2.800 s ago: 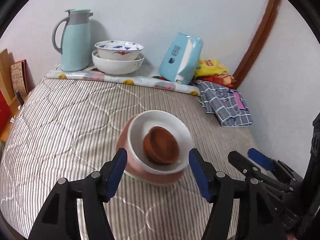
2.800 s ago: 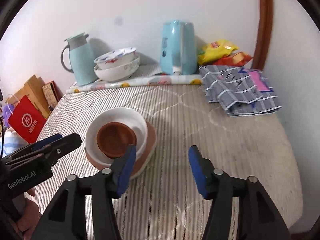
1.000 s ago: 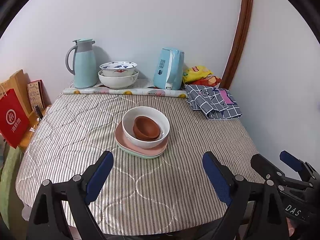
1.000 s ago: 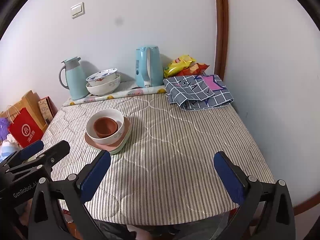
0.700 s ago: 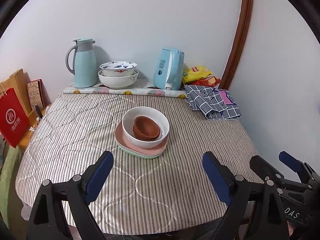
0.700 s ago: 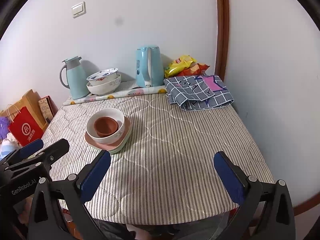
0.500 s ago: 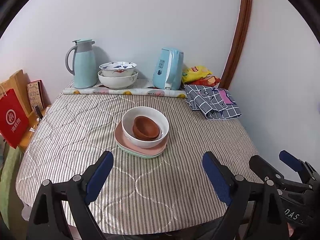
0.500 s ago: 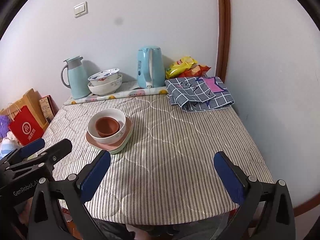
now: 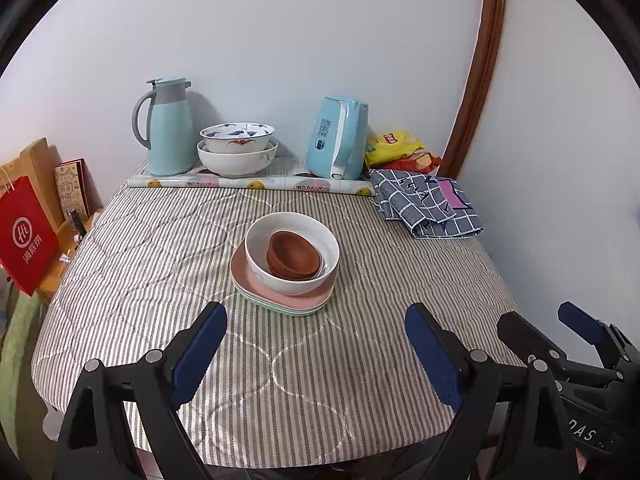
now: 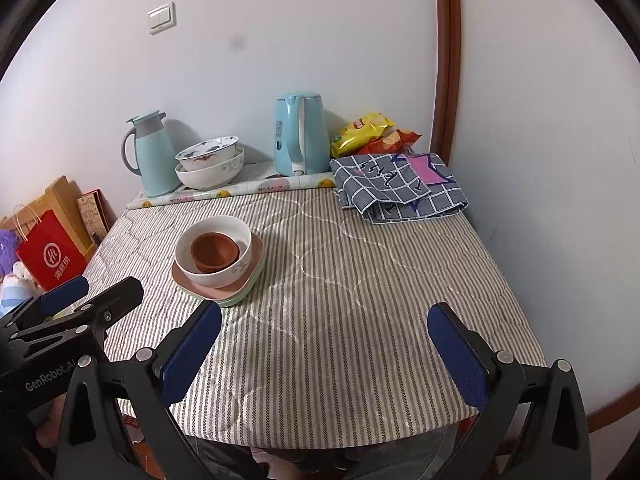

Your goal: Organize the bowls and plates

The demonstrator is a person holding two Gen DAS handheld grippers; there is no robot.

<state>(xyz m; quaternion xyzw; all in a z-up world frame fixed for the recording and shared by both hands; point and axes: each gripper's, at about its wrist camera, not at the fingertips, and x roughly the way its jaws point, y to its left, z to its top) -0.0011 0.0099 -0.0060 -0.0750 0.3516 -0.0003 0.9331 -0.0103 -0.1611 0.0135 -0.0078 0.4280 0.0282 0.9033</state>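
A small brown bowl [image 9: 294, 256] sits inside a white bowl [image 9: 256, 254], which rests on a pink plate [image 9: 244, 276] stacked on a green plate [image 9: 280, 309] in the middle of the table. The stack also shows in the right wrist view, with the brown bowl [image 10: 212, 252] in the white bowl [image 10: 224, 274]. My left gripper [image 9: 316, 350] is open and empty, held back above the table's near edge. My right gripper [image 10: 324, 350] is open and empty, to the right of the stack.
Two more nested bowls [image 9: 236, 152], a thermos jug [image 9: 166, 136] and a blue kettle [image 9: 338, 138] stand along the back wall. A checked cloth [image 9: 426, 204] and snack bags [image 9: 394, 146] lie at the back right. A red bag [image 9: 26, 234] stands left of the table.
Both grippers have pulled back and up from the stack and opened wider over the earliest frames. In the last second hardly anything moves.
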